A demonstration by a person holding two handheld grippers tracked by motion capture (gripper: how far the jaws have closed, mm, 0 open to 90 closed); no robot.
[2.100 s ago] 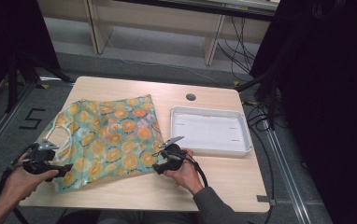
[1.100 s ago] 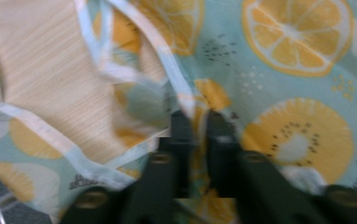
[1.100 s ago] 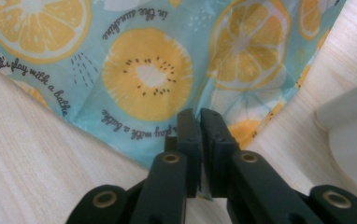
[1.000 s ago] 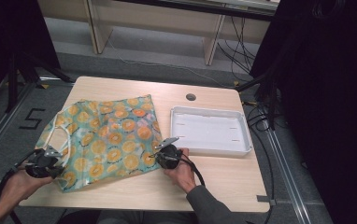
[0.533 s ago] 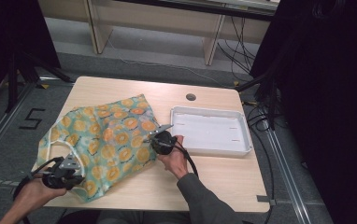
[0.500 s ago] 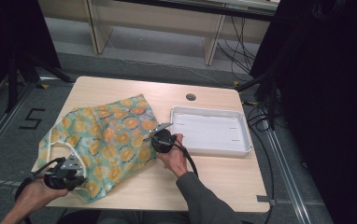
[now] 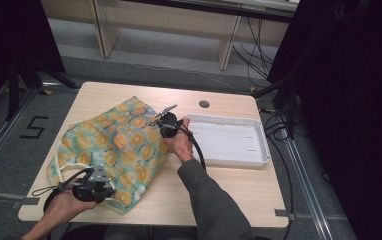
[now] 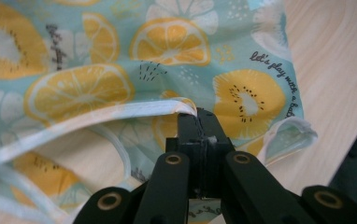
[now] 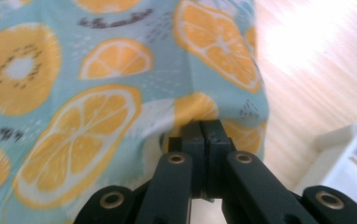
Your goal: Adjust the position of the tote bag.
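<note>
Pale wooden surface (image 7: 229, 185) on a grey floor, dark curtains either side, cables trailing behind.

Left gripper (image 8: 198, 122): jaws fully pinched together on the white-edged hem of the fruit-print cloth (image 8: 120, 70), a bit of trim poking out at the tips. From above, sitting at the near left corner of the surface (image 7: 95, 186), gripped by the left hand (image 7: 66, 205).

Right gripper (image 9: 202, 128): jaws clamped tight too, with a fold of the same cloth (image 9: 97, 84) caught between them. From above, up near the middle of the surface (image 7: 165, 120), with the right hand (image 7: 180, 142) behind it and a grey sleeve (image 7: 209, 200) running back to the near edge.

Cloth (image 7: 114, 145) spread over the left half, teal with orange and lemon slices, bunched and lifted where the right gripper has it, near corner hanging toward the left one.

White tray (image 7: 259, 150) just right of the right gripper, flat on the surface. Small round hole (image 7: 204, 104) in the surface behind the tray.
</note>
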